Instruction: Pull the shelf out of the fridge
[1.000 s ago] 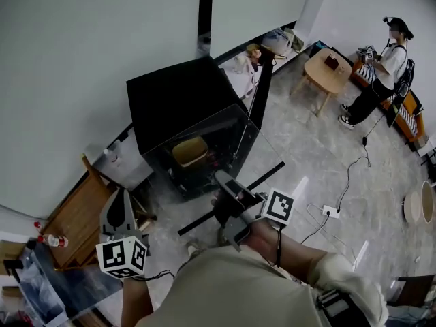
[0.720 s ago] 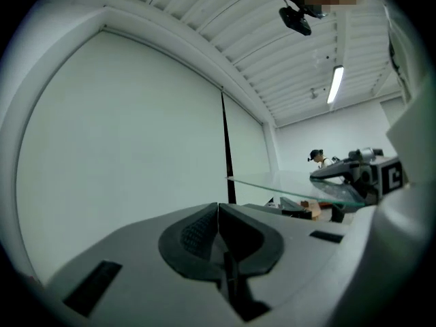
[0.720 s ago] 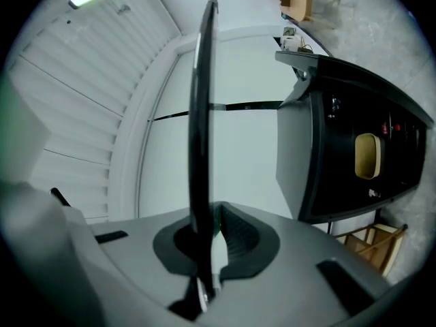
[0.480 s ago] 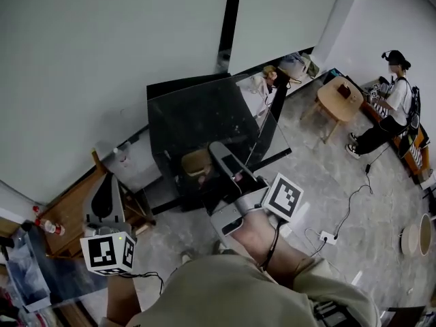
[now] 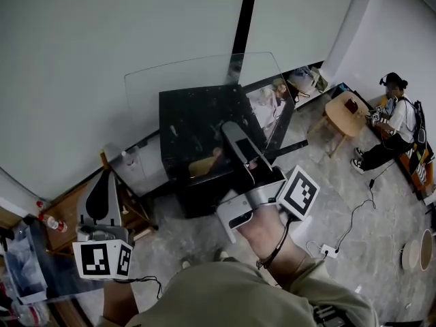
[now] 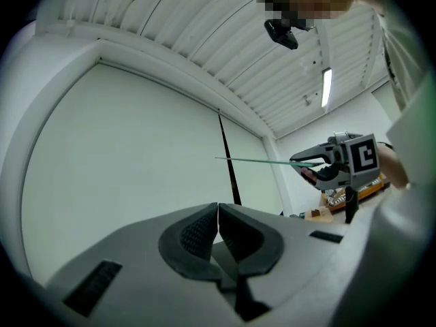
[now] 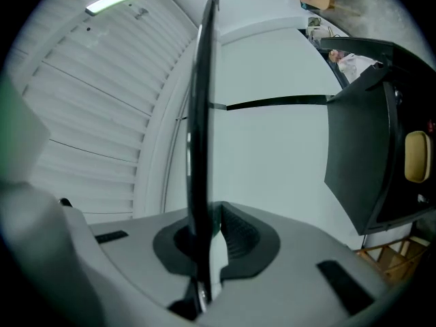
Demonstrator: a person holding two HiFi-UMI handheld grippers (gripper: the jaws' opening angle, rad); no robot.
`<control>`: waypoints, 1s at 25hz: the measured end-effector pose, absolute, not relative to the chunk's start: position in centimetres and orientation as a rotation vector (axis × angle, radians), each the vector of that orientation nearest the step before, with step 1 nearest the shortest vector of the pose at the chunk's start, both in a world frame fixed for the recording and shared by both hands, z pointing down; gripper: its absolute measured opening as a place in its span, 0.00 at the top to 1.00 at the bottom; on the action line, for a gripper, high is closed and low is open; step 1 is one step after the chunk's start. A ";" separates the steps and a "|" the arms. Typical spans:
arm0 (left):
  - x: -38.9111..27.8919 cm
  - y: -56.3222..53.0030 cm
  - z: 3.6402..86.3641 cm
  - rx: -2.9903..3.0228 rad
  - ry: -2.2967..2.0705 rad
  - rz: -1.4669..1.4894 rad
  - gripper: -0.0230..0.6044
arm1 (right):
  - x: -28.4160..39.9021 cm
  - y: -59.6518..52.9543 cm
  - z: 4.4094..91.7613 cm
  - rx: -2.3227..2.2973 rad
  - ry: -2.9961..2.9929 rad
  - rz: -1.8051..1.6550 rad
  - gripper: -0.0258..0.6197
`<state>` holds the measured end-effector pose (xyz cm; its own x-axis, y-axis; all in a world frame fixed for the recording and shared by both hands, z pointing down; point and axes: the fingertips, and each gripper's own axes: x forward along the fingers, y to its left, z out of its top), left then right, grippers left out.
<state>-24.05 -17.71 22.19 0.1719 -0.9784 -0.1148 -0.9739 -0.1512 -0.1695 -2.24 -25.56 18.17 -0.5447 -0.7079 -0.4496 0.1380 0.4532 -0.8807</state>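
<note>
Right gripper (image 7: 206, 240) fingers (image 7: 238, 234) pinch edge of glass shelf (image 7: 201, 101). In that view shelf is seen edge-on, only as dark strip running upward. Left gripper (image 6: 218, 213) fingers pressed together, nothing between.

Head view: shelf (image 5: 170, 73) is clear of fridge (image 5: 204, 199), held in air before it. Pane nearly transparent, little but outline readable. Fridge interior dim; yellowish thing (image 5: 204, 165) inside, cannot identify. Right gripper view cuts fridge off at frame edge.
</note>
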 end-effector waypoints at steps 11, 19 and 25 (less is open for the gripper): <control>-23.8 -18.2 26.5 -2.328 1.907 -0.094 0.95 | -2.5 -25.8 24.2 -0.582 1.756 -1.352 0.95; -23.4 -18.5 30.0 -2.397 1.916 -0.152 0.95 | -2.3 -25.9 30.4 -0.701 1.681 -1.480 0.95; -23.0 -19.0 31.6 -2.437 1.929 -0.181 0.95 | -1.8 -26.1 33.4 -0.764 1.620 -1.554 0.95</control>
